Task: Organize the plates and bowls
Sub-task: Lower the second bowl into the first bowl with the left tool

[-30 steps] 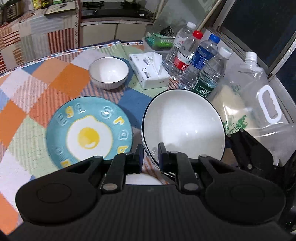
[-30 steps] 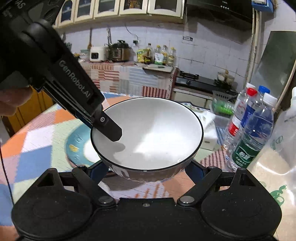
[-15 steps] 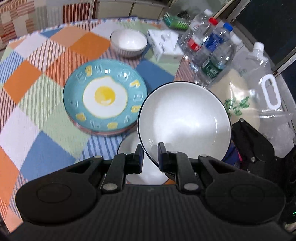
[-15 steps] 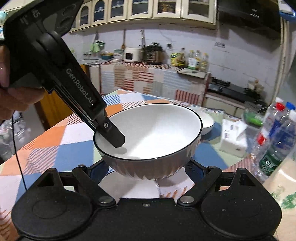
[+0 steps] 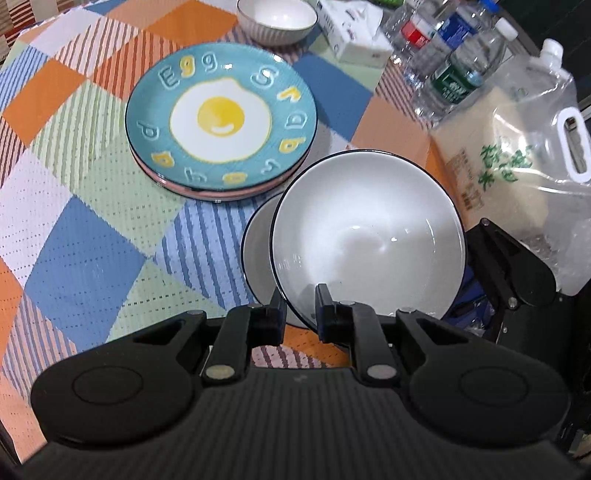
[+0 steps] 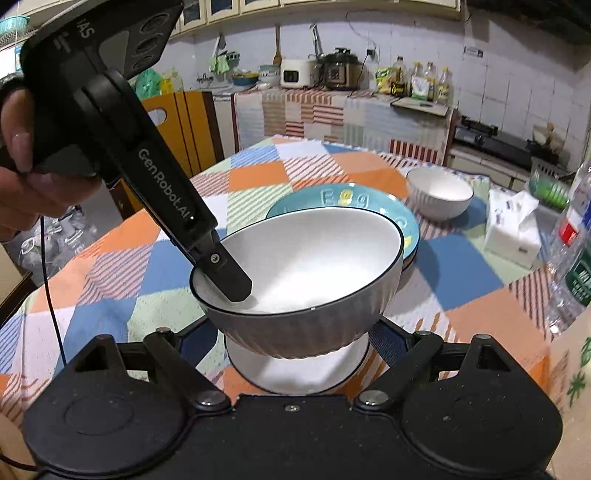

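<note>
My left gripper [image 5: 300,308] is shut on the near rim of a large white bowl with a black rim [image 5: 369,232] and holds it tilted in the air. In the right wrist view the same bowl [image 6: 306,273] hangs above a second white bowl [image 6: 295,376] on the table, which also shows in the left wrist view [image 5: 258,254]. My right gripper [image 6: 295,332] is wide open, its jaws on either side of the bowls. A teal egg plate [image 5: 221,118] tops a small plate stack. A small white bowl [image 5: 277,18] stands at the far side.
Water bottles [image 5: 454,55], a tissue pack [image 5: 354,33] and a clear bag of rice [image 5: 517,147] stand along the table's right side. The chequered tablecloth [image 5: 92,221] covers the table. A kitchen counter [image 6: 332,110] is behind.
The left gripper has lifted the large bowl up and back toward the near side; a second bowl beneath it has come into view. The right gripper stays open.
</note>
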The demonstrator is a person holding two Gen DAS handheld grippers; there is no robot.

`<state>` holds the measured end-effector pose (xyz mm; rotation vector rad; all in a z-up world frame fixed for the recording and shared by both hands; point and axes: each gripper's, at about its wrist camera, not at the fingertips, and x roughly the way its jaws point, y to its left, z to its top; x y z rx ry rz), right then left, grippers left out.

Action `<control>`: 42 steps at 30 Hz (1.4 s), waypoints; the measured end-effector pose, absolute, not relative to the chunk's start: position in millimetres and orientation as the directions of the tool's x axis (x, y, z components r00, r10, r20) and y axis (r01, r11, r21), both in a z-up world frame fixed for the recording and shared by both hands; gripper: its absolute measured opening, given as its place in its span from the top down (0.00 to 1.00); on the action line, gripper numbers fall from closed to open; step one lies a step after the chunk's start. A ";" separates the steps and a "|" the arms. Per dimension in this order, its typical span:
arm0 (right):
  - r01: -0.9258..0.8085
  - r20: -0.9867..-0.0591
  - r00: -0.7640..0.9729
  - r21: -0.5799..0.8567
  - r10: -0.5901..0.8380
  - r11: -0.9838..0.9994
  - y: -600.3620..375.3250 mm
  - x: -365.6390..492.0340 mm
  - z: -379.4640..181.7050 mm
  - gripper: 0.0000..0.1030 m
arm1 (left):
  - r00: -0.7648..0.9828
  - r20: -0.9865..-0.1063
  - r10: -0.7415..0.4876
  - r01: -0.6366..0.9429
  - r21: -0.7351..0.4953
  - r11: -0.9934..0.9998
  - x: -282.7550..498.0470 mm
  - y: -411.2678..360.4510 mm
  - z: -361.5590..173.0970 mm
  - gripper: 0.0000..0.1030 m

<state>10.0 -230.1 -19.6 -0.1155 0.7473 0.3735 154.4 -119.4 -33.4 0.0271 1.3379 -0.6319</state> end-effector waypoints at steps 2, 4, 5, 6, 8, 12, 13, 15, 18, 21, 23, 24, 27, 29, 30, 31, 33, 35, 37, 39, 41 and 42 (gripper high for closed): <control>-0.374 -0.694 0.660 0.030 0.288 0.927 -228.2 9.9 -24.0 0.10 | 0.083 -0.913 -0.400 0.446 -0.325 0.834 153.9 -120.5 -37.4 0.86; -0.375 -0.703 0.651 0.032 0.288 0.927 -226.4 11.1 -27.5 0.11 | 0.079 -0.918 -0.389 0.449 -0.316 0.836 153.3 -121.8 -41.2 0.86; -0.374 -0.707 0.646 0.035 0.287 0.927 -225.7 11.6 -29.2 0.11 | 0.078 -0.919 -0.387 0.446 -0.315 0.838 153.6 -121.9 -43.2 0.86; -0.375 -0.711 0.642 0.035 0.287 0.927 -225.2 12.0 -31.0 0.11 | 0.077 -0.919 -0.386 0.441 -0.316 0.840 154.4 -121.7 -45.1 0.86; -0.371 -0.721 0.637 0.026 0.275 0.928 -222.8 13.5 -33.9 0.11 | 0.077 -0.923 -0.376 0.433 -0.309 0.847 155.1 -121.6 -48.4 0.86; -0.388 -0.742 0.617 0.005 0.264 0.922 -218.7 18.2 -36.5 0.11 | 0.087 -0.929 -0.358 0.436 -0.288 0.852 156.4 -121.8 -51.9 0.86; -0.392 -0.746 0.612 0.003 0.263 0.920 -217.9 19.6 -36.6 0.11 | 0.087 -0.931 -0.355 0.439 -0.284 0.852 157.6 -122.0 -53.2 0.86; -0.397 -0.755 0.602 0.000 0.260 0.918 -216.7 22.2 -38.4 0.11 | 0.090 -0.933 -0.348 0.436 -0.277 0.856 160.2 -121.5 -55.0 0.87; -0.407 -0.768 0.588 -0.010 0.254 0.913 -213.4 25.4 -41.5 0.11 | 0.113 -0.934 -0.338 0.445 -0.257 0.858 160.2 -120.5 -53.7 0.87; -0.423 -0.779 0.575 -0.023 0.249 0.906 -209.6 27.5 -43.7 0.11 | 0.143 -0.941 -0.308 0.470 -0.209 0.857 158.7 -123.3 -54.7 0.87; -0.433 -0.787 0.568 -0.035 0.242 0.901 -207.3 28.0 -45.2 0.11 | 0.131 -0.943 -0.305 0.476 -0.210 0.854 159.3 -124.5 -58.6 0.86; -0.432 -0.792 0.564 -0.044 0.232 0.901 -206.3 28.6 -46.4 0.11 | 0.122 -0.945 -0.303 0.471 -0.214 0.856 159.7 -124.0 -61.2 0.86; -0.427 -0.793 0.568 -0.055 0.221 0.902 -204.5 28.1 -48.4 0.11 | 0.126 -0.944 -0.306 0.463 -0.217 0.859 159.7 -121.9 -64.5 0.86; -0.427 -0.793 0.571 -0.066 0.212 0.902 -203.1 27.2 -47.2 0.12 | 0.144 -0.944 -0.297 0.476 -0.197 0.857 157.7 -124.2 -64.0 0.86; -0.427 -0.796 0.571 -0.078 0.201 0.901 -201.7 27.3 -46.8 0.13 | 0.152 -0.945 -0.291 0.482 -0.186 0.856 156.8 -125.9 -64.1 0.86; -0.426 -0.799 0.572 -0.097 0.184 0.899 -200.1 27.3 -46.4 0.13 | 0.158 -0.945 -0.287 0.486 -0.178 0.856 156.3 -127.1 -64.5 0.86; -0.420 -0.809 0.565 -0.116 0.159 0.900 -197.2 28.1 -45.0 0.13 | 0.152 -0.945 -0.289 0.484 -0.184 0.856 156.8 -127.7 -66.5 0.86; -0.407 -0.817 0.559 -0.121 0.141 0.905 -195.9 28.8 -44.0 0.13 | 0.137 -0.945 -0.297 0.476 -0.200 0.856 157.9 -126.9 -68.4 0.86; -0.396 -0.823 0.554 -0.131 0.123 0.909 -195.1 28.1 -42.9 0.13 | 0.153 -0.946 -0.286 0.488 -0.180 0.854 155.7 -129.4 -67.8 0.86; -0.391 -0.826 0.554 -0.150 0.102 0.908 -193.3 26.5 -41.8 0.13 | 0.181 -0.946 -0.270 0.515 -0.143 0.845 150.8 -133.6 -67.6 0.85; -0.385 -0.828 0.554 -0.163 0.086 0.909 -191.7 25.2 -41.2 0.13 | 0.206 -0.944 -0.257 0.533 -0.112 0.839 147.3 -135.9 -67.8 0.85; -0.381 -0.832 0.548 -0.158 0.085 0.911 -192.0 25.9 -41.3 0.13 | 0.212 -0.944 -0.251 0.536 -0.102 0.838 146.8 -136.5 -68.4 0.85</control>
